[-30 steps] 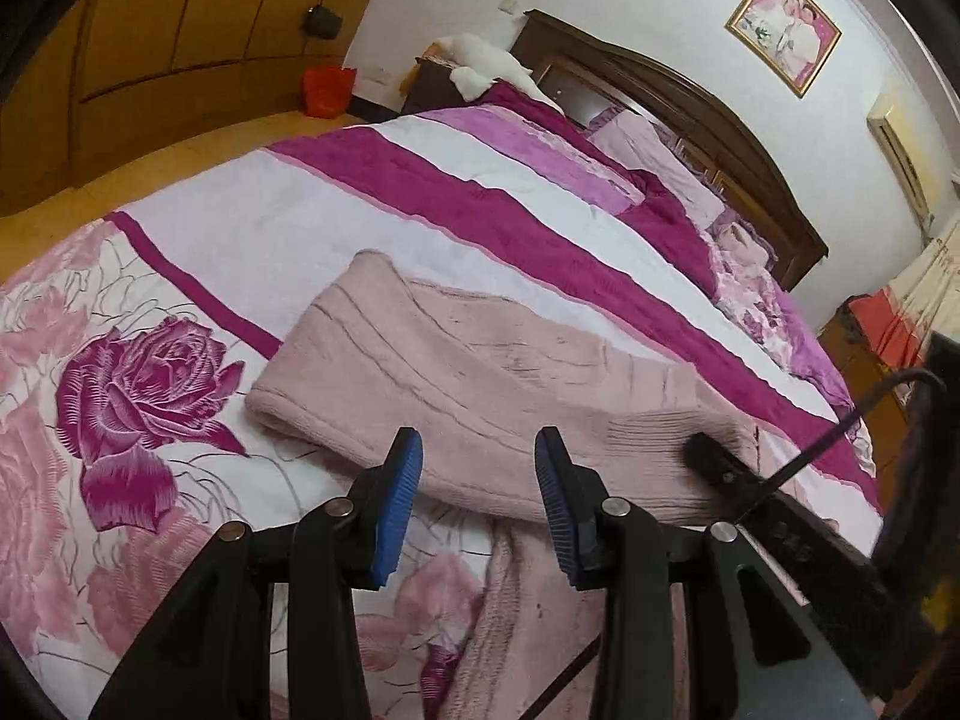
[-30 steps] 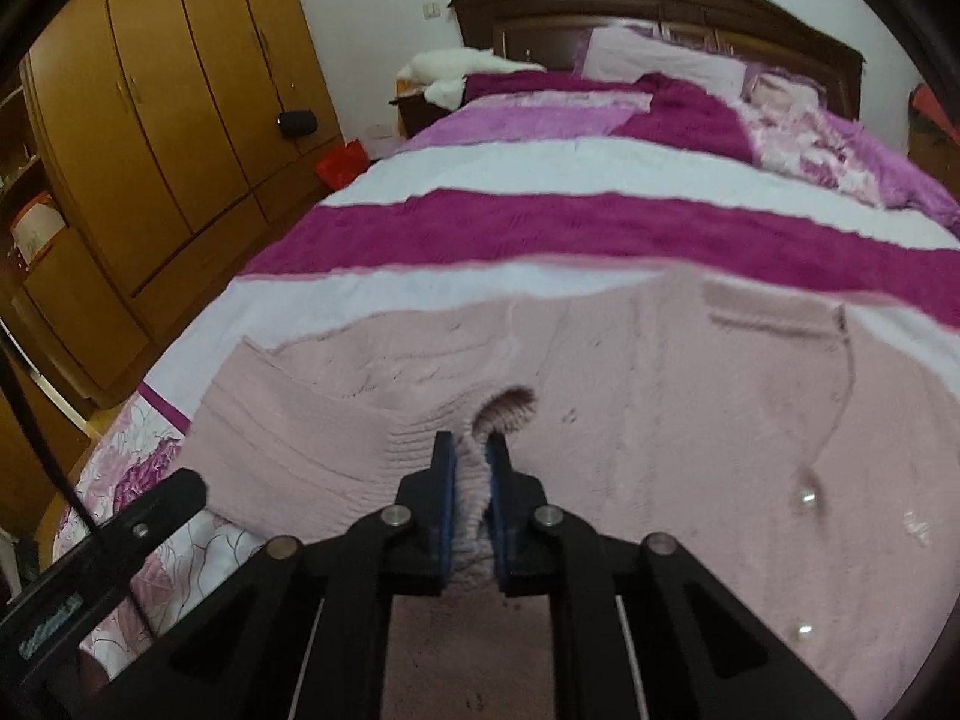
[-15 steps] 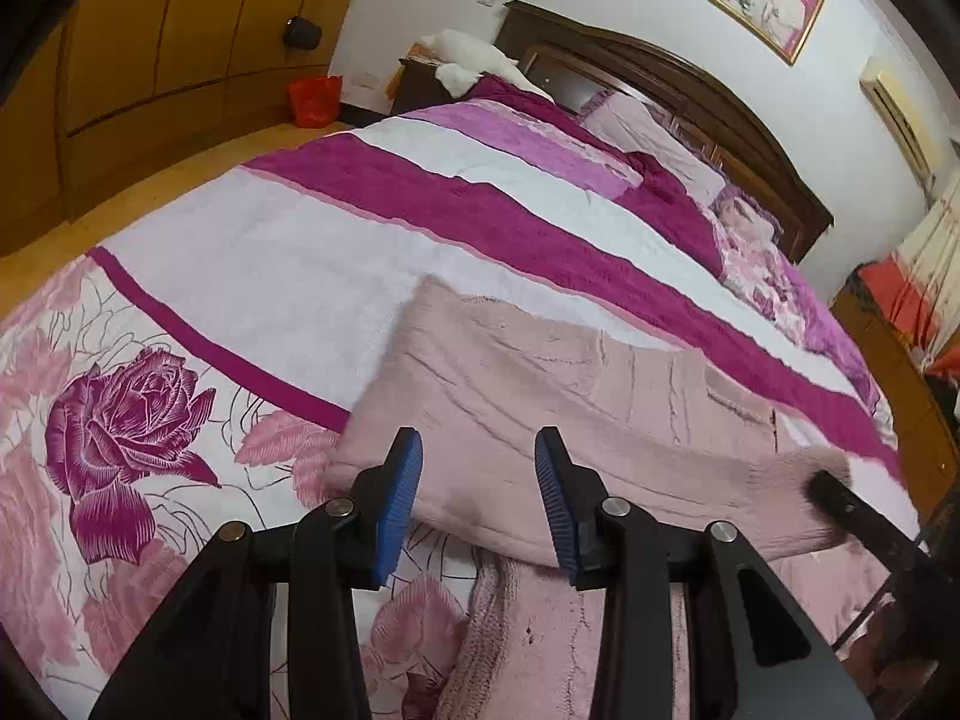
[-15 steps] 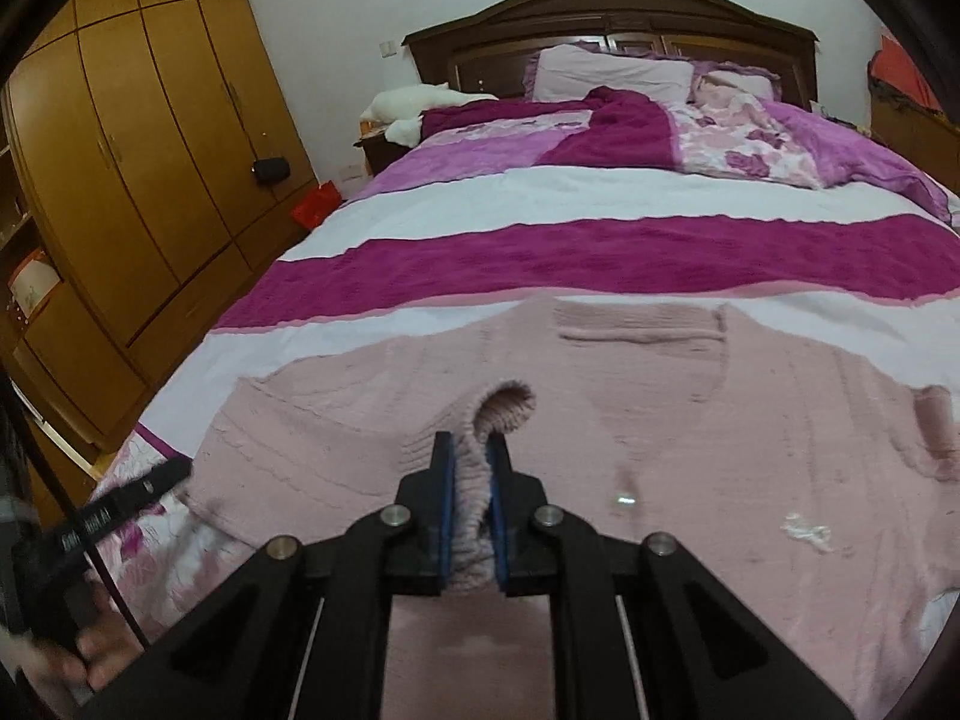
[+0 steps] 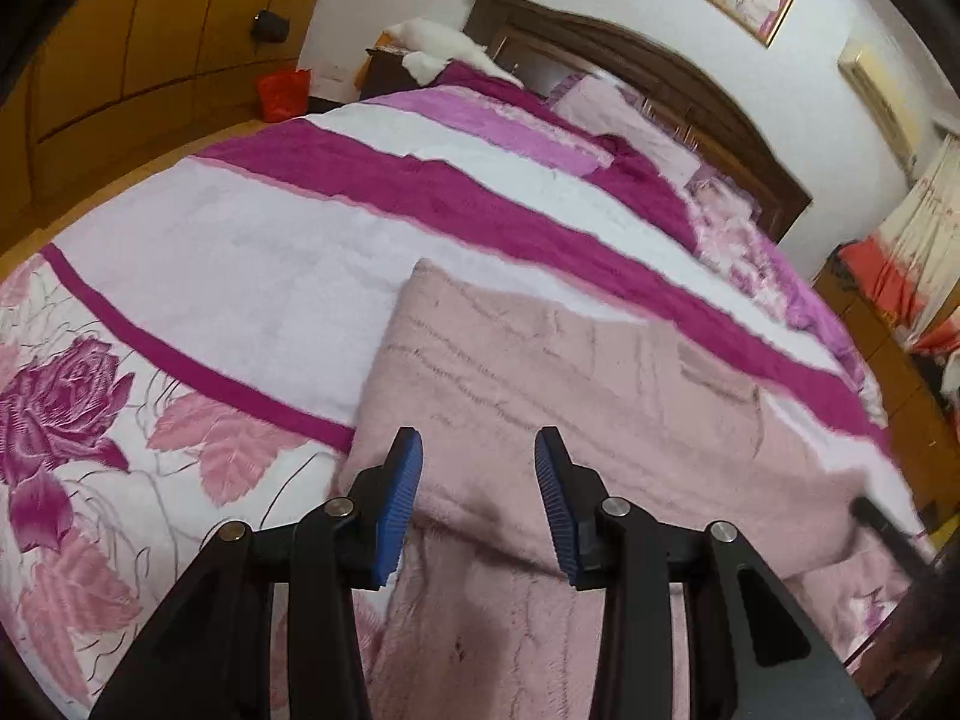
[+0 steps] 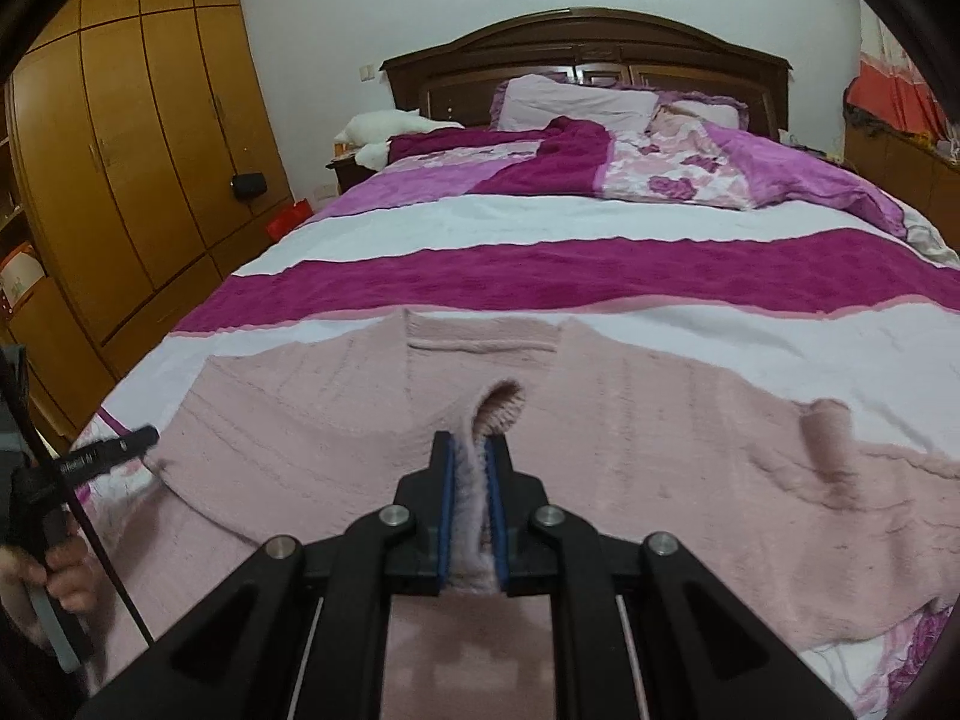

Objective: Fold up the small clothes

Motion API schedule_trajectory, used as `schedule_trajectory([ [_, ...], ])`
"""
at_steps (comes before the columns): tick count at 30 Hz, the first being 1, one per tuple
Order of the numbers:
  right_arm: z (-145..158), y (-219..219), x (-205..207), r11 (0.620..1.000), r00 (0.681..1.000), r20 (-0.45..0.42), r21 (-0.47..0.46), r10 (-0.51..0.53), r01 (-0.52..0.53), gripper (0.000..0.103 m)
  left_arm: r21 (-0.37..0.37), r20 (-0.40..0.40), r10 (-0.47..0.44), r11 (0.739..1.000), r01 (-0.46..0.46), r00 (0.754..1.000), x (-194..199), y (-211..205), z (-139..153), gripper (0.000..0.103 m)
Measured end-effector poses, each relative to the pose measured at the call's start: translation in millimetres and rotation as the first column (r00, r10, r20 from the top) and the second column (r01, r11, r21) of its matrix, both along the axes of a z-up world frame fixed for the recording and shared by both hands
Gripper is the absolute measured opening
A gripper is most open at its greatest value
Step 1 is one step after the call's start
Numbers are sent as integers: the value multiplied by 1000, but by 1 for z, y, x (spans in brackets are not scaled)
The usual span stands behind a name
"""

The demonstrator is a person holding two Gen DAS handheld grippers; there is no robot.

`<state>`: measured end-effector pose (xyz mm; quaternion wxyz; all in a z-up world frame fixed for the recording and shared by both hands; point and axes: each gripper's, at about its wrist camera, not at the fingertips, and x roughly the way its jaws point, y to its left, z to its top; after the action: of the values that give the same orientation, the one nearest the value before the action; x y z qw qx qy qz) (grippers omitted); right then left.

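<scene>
- A large bed (image 6: 540, 222) is filling both views, with a quilt in white, magenta and rose-print bands and a dark wooden headboard (image 6: 588, 54) sitting at twelve o'clock.
- A wooden wardrobe (image 6: 120, 138) is standing along the wall at nine to ten o'clock in the right wrist view.
- A pink knitted sweater (image 6: 630, 438) is lying across the near end of the quilt, collar pointing toward the headboard, one sleeve trailing out toward three o'clock.
- The other sleeve is lying folded across the body, its cuff (image 6: 501, 405) curling up just past the right gripper's tips.
- The right gripper (image 6: 471, 462) is sitting at six o'clock with its blue pads pinched tight on that folded sleeve.
- The left gripper (image 5: 477, 468) is hovering at six o'clock in its own view, pads spread wide and empty, over the sweater's folded left edge (image 5: 384, 360).
- Risk, as a judgement: the knit looks soft and stretchy, so pulling with only one pinch point could be dragging the whole sweater askew or undoing the fold.
- A further risk: opening the right gripper while raised may be letting the cuff flop back, leaving the sleeve bunched.
</scene>
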<state>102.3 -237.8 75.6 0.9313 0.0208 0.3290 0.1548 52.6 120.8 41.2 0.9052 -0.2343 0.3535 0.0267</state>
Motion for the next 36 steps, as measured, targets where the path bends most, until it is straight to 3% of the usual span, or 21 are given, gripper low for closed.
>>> schedule_trajectory([
  [4, -9, -33, -13, 999, 998, 51, 27, -26, 25, 10, -36, 12, -26, 999, 26, 1000, 3, 10, 0, 16],
  [8, -21, -53, -1, 995, 1000, -2, 96, -22, 22, 10, -1, -34, 6, 1000, -6, 999, 8, 15, -10, 16],
  [10, -30, -56, 7, 985, 1000, -22, 172, -4, 8, 11, -24, -49, 34, 999, -35, 998, 9, 19, -18, 16],
  [11, -37, -57, 13, 977, 998, -55, 214, 11, 1, 26, -45, -53, 38, 998, -40, 998, 10, 20, -21, 16],
  [12, -45, -55, 22, 968, 994, -103, 250, 19, 8, 58, -51, -58, 41, 998, -44, 997, 10, 20, -23, 16],
  [13, -58, -52, 33, 961, 982, -187, 274, 13, 39, 72, -50, -62, 46, 998, -49, 997, 11, 20, -24, 16],
  [14, -65, -49, 38, 961, 974, -228, 272, 13, 51, 78, -49, -60, 47, 998, -50, 997, 11, 20, -24, 16],
  [15, -75, -41, 45, 969, 959, -282, 241, 11, 60, 75, -53, -57, 50, 997, -53, 997, 11, 21, -25, 16],
  [17, -77, -31, 45, 983, 965, -262, 166, -27, 73, 65, -51, -60, 60, 997, -63, 996, 10, 23, -26, 16],
  [19, -75, -24, 44, 985, 971, -240, 169, -6, 48, 40, -53, -68, 73, 996, -77, 995, 10, 25, -29, 16],
  [20, -77, -21, 45, 980, 969, -246, 196, 29, 20, 7, -60, -74, 78, 995, -83, 994, 11, 27, -31, 16],
  [21, -80, -17, 46, 976, 967, -248, 218, 57, -2, 7, -68, -81, 82, 994, -88, 993, 11, 28, -33, 16],
  [24, -78, -8, 40, 988, 979, -197, 155, 46, -15, 7, -69, -92, 90, 993, -96, 992, 12, 28, -36, 16],
  [31, -43, -27, 27, 985, 999, -26, 167, 41, -36, 7, -79, -65, 67, 994, -72, 996, 13, 25, -30, 16],
  [36, -44, -52, 23, 986, 999, -38, 164, -4, 10, 7, -62, -49, 43, 997, -46, 998, 13, 18, -27, 16],
])
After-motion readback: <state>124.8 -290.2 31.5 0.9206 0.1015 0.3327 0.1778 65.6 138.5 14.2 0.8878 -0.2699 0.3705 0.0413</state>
